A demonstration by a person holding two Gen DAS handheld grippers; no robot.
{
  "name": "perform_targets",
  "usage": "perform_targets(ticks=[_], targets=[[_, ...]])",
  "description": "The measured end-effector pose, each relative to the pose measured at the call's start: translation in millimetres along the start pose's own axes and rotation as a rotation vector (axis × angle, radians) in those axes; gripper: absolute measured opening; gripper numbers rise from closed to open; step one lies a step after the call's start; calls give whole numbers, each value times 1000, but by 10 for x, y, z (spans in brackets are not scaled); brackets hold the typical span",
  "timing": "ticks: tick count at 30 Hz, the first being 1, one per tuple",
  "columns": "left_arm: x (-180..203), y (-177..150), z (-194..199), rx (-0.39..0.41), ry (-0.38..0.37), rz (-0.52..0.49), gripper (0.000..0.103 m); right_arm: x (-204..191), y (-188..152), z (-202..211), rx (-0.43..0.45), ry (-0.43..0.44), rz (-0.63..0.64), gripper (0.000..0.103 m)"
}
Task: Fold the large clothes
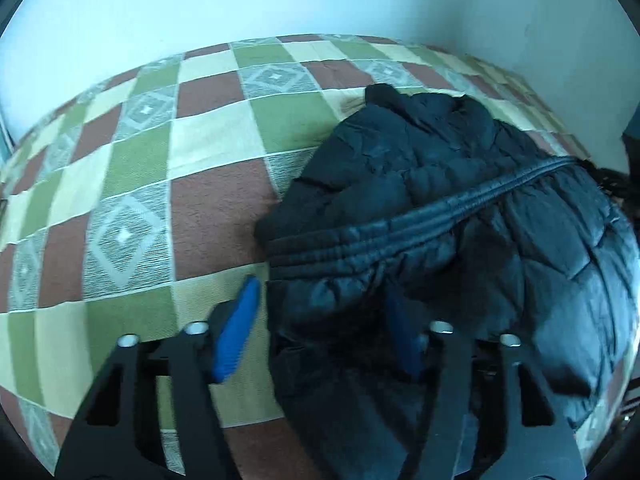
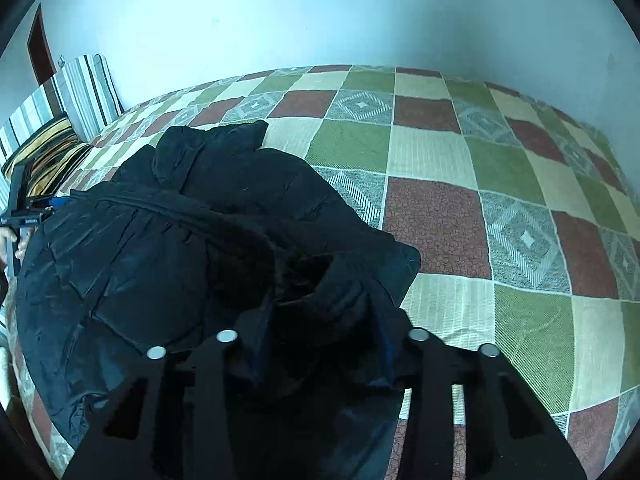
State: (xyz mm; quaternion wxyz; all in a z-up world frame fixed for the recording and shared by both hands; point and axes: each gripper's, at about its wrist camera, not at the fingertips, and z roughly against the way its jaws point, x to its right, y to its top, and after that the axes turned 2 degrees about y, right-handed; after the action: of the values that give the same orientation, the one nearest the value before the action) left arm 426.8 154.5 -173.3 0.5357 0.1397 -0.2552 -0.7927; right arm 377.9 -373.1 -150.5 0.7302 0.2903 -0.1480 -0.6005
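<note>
A black quilted puffer jacket [image 1: 460, 216] lies bunched on a checked bedspread [image 1: 132, 184]; it also shows in the right wrist view [image 2: 168, 248]. My left gripper [image 1: 320, 320] is open, straddling the jacket's near left edge: the left blue finger [image 1: 236, 332] rests on the bedspread, the right finger [image 1: 404, 340] on the jacket. My right gripper [image 2: 320, 336] is open over the jacket's near right edge, its blue fingers mostly sunk in dark folds. The left gripper shows small at the far left in the right wrist view [image 2: 24, 216].
The bedspread [image 2: 500, 208] stretches to the right and far side up to a white wall [image 2: 320, 12]. Striped pillows [image 2: 60, 120] lean at the bed's far left. A brown door [image 2: 40, 44] stands behind them.
</note>
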Motion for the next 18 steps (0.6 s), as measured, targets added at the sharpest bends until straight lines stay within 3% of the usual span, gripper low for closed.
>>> perform_targets(ticks=[4, 6, 9, 18], targets=[[98, -8, 9, 4, 36, -27, 42, -86, -17, 38, 16, -18, 23, 26], [162, -14, 75, 28, 65, -42, 28, -117, -23, 71, 25, -27, 28, 25], [301, -20, 216, 62, 121, -72, 18, -161, -24, 157, 43, -39, 33, 23], [580, 283, 746, 211, 288, -116, 13, -268, 232, 666, 191, -57, 38, 20]])
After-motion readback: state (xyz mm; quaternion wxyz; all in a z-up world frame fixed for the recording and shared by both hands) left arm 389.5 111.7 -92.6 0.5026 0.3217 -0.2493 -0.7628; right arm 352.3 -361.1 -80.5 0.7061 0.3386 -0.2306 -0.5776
